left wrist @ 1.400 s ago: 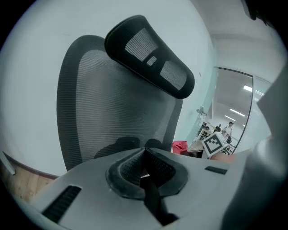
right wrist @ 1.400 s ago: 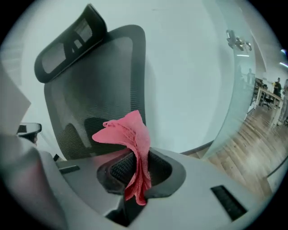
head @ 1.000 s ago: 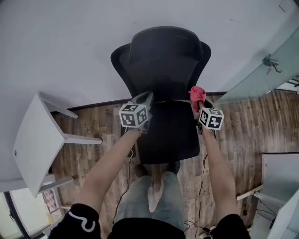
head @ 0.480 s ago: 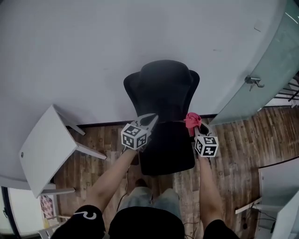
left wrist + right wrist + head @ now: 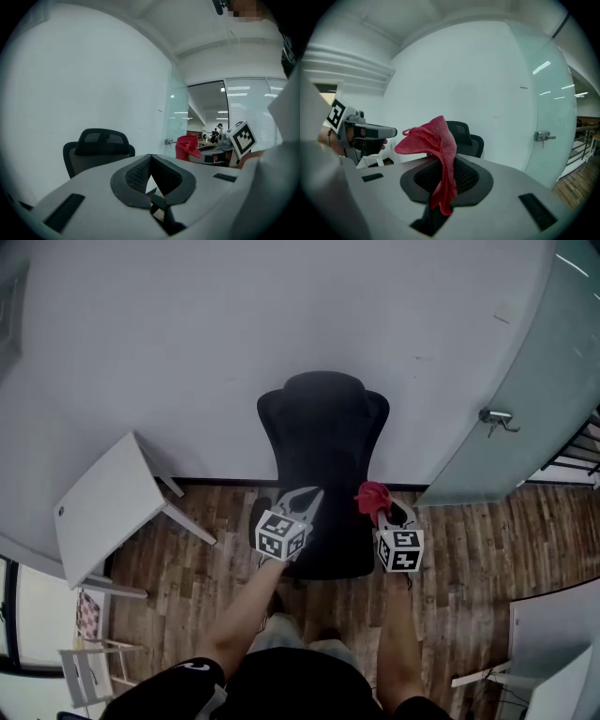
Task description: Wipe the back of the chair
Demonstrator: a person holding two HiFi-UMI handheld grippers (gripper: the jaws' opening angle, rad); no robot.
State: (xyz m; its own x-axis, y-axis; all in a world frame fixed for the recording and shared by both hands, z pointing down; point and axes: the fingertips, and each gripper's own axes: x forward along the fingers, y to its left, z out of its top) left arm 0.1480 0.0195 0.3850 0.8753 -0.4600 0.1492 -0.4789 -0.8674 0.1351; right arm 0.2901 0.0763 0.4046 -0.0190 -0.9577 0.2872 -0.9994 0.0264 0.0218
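Your right gripper (image 5: 379, 506) clamped the red cloth (image 5: 371, 494); your left gripper (image 5: 313, 494) sat closed, empty. Both partly hid the seat of the black chair (image 5: 323, 432), which stood on wood floor (image 5: 478, 549) against the white wall (image 5: 234, 324).

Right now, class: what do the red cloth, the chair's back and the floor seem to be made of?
The red cloth: matte woven or knitted textile; a fine weave shows and it folds limply.
The chair's back: matte black, probably mesh fabric; the headrest looks see-through.
The floor: brown wood-grain planks, real wood or laminate unclear.
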